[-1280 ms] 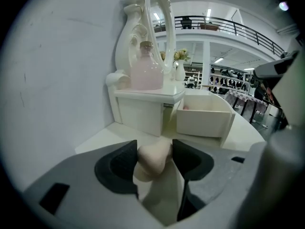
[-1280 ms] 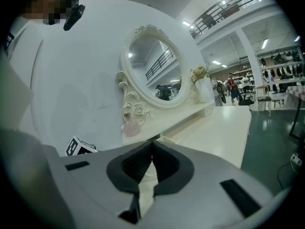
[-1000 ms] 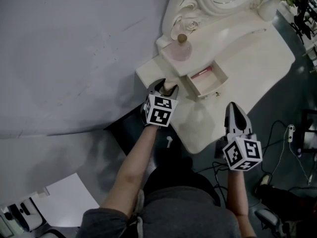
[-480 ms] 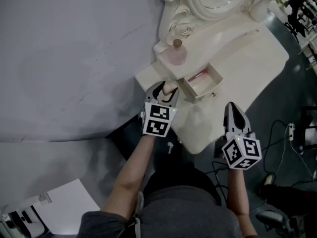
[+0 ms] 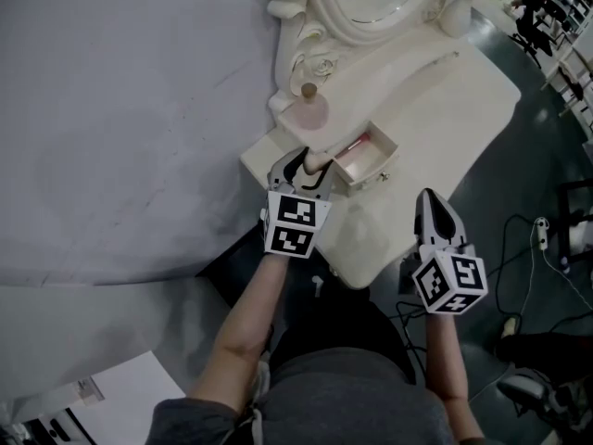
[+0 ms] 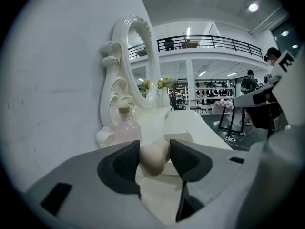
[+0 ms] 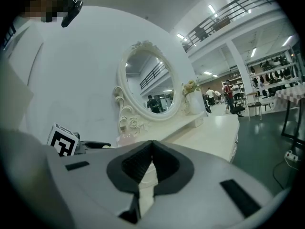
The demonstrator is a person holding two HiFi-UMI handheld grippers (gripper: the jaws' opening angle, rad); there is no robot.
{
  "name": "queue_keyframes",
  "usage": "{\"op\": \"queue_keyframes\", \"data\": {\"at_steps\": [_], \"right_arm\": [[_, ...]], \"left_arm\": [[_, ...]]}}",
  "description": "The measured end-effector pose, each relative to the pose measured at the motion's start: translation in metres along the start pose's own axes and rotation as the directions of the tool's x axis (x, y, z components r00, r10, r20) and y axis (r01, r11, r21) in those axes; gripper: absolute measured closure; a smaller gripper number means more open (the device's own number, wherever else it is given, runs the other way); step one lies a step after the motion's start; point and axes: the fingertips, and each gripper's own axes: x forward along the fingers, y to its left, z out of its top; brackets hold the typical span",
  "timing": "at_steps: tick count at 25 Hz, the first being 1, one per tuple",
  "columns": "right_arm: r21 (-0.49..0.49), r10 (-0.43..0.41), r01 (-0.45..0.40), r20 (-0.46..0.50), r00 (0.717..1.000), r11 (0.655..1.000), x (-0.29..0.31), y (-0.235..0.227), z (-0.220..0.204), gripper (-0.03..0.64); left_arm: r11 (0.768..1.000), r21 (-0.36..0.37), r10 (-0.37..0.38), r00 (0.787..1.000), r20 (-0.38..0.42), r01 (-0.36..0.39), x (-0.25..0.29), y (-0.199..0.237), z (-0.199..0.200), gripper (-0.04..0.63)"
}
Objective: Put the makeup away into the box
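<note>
Left claw (image 5: pixel 306 165) has come up off the tabletop's (image 5: pixel 435 109) near left corner with the beige sponge (image 6: pixel 153 159) pinched in it, so I'd say the pick's done and the drop is next. The open box (image 5: pixel 375 168) is just right of it. The bottle (image 5: pixel 310 109) behind looks easy to bump. Right claw (image 7: pixel 152 149) is pressed together, empty, by the front edge.
</note>
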Motion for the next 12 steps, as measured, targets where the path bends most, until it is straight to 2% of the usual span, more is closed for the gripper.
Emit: {"op": "queue_keyframes", "data": {"at_steps": [12], "right_arm": [[0.024, -0.055, 0.054, 0.046, 0.997, 0.998, -0.013, -0.035, 0.017, 0.612]], "left_arm": [[0.997, 0.061, -0.045, 0.998, 0.034, 0.043, 0.027, -0.027, 0.038, 0.393]]}}
